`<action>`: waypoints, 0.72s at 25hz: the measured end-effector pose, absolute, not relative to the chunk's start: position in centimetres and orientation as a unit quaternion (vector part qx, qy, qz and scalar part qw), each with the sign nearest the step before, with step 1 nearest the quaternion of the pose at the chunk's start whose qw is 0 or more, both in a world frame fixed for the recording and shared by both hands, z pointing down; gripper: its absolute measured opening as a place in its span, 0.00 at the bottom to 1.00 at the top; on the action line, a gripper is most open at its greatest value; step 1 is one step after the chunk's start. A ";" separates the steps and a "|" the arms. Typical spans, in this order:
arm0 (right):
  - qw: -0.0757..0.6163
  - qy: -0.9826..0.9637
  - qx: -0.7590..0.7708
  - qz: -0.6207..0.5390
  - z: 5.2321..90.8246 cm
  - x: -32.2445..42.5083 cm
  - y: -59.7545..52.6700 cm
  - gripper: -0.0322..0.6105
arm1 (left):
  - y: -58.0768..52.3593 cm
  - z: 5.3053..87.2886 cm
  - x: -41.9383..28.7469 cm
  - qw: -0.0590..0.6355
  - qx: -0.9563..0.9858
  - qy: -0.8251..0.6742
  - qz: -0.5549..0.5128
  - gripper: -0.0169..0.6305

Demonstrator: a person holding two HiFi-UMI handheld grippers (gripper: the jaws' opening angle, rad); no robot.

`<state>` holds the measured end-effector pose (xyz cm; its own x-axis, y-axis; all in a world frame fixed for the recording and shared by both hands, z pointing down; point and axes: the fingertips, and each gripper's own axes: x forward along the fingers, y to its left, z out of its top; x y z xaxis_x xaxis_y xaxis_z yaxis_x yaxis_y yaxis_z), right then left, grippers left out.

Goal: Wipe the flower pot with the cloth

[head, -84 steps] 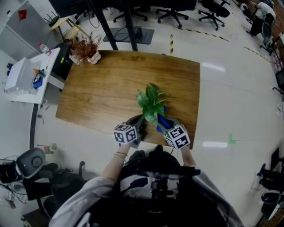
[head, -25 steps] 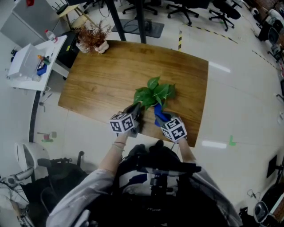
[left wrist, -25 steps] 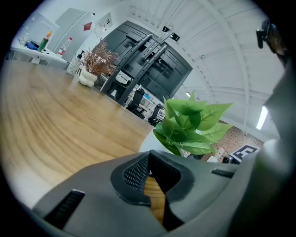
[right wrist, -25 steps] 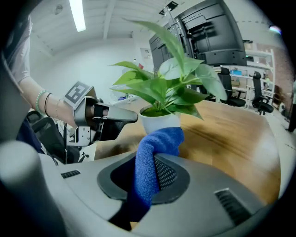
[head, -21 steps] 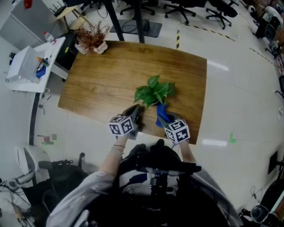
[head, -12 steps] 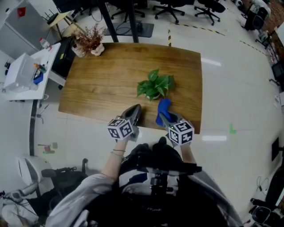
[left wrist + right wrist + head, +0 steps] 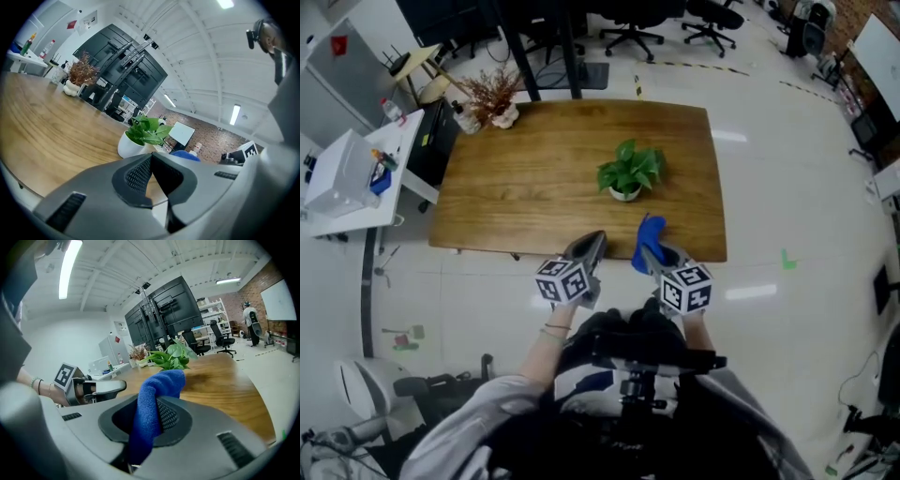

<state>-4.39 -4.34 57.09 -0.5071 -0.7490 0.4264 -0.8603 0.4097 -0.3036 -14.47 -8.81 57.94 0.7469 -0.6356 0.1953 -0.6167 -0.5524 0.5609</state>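
Observation:
A white flower pot (image 7: 625,193) with a green leafy plant (image 7: 629,169) stands upright on the wooden table (image 7: 534,178), right of the middle. The same pot (image 7: 131,146) shows ahead in the left gripper view, and its plant (image 7: 172,357) in the right gripper view. My right gripper (image 7: 649,251) is shut on a blue cloth (image 7: 645,242) at the table's near edge, well short of the pot. The blue cloth (image 7: 152,411) hangs pinched between its jaws. My left gripper (image 7: 589,246) is shut with nothing in it, left of the right one, over the near edge.
A dried brown plant in a white pot (image 7: 493,98) stands at the table's far left corner. A white side table (image 7: 356,169) with a box and bottles is to the left. Office chairs (image 7: 637,14) stand beyond the table. A person's arms and dark rig fill the bottom of the head view.
Both grippers have drawn back from the pot to the table's near edge. The pot, earlier between them near the edge, now stands free further in on the table. The cloth stays in the right gripper.

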 end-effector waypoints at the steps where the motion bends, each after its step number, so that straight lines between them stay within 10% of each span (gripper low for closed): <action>1: 0.110 -0.830 0.486 0.249 56.9 -4.3 -4.1 0.16 | -8.5 57.7 -14.4 0.310 0.882 -0.354 -0.017 0.04; 18: 0.095 -0.846 0.452 0.266 57.1 -3.2 0.4 0.16 | -2.4 55.9 -12.1 0.293 0.881 -0.372 -0.017 0.04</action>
